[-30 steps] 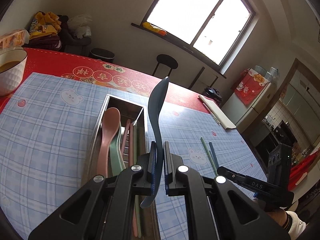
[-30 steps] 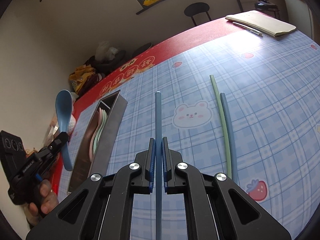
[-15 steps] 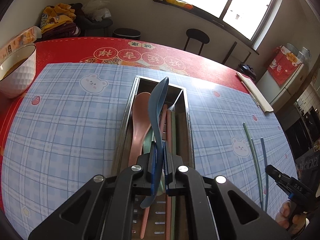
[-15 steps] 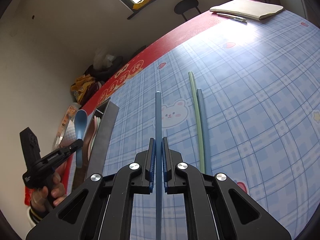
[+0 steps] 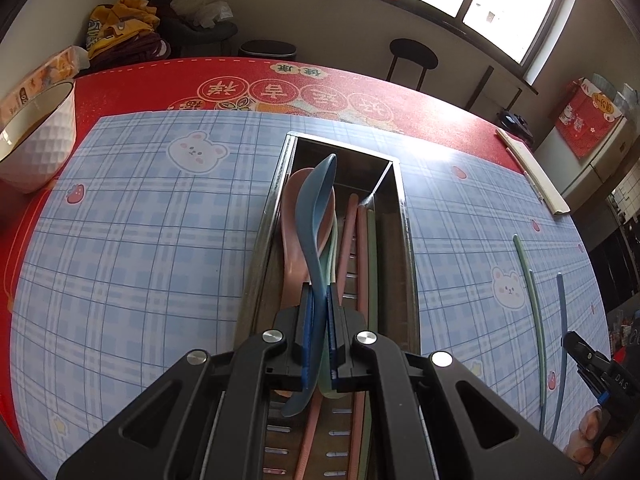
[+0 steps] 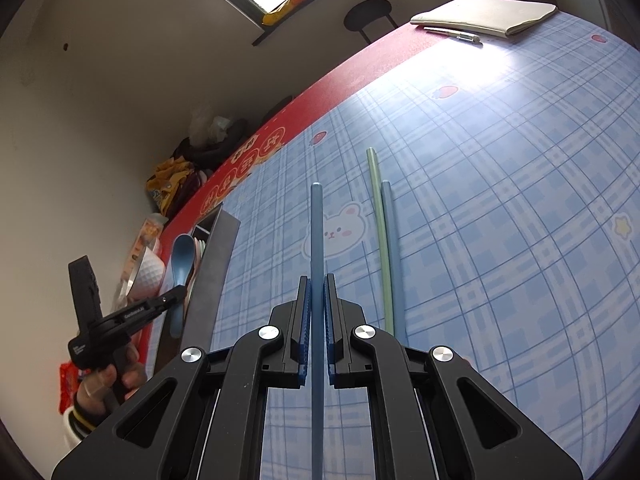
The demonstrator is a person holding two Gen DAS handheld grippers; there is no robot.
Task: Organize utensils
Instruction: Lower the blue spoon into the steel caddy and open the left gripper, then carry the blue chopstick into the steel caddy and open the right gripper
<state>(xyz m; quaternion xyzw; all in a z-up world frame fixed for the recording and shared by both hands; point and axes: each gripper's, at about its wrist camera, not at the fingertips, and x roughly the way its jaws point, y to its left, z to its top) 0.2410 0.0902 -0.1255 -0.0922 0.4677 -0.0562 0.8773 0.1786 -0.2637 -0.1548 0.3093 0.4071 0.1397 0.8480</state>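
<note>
Left gripper (image 5: 319,300) pinches a blue spoon (image 5: 316,216) above the metal tray (image 5: 404,216)'s spoon compartment; lower it flat before releasing, while right gripper (image 6: 319,292) clamps a blue chopstick (image 6: 316,232).

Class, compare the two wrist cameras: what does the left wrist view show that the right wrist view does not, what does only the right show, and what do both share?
Only the left wrist view looks into the metal tray, showing the pink spoon and the pink and green chopsticks lying inside.

Only the right wrist view shows the pen beside the notebook.

Both show the blue spoon held by the left gripper, the right gripper holding a blue chopstick, two loose chopsticks and the white bowl.
</note>
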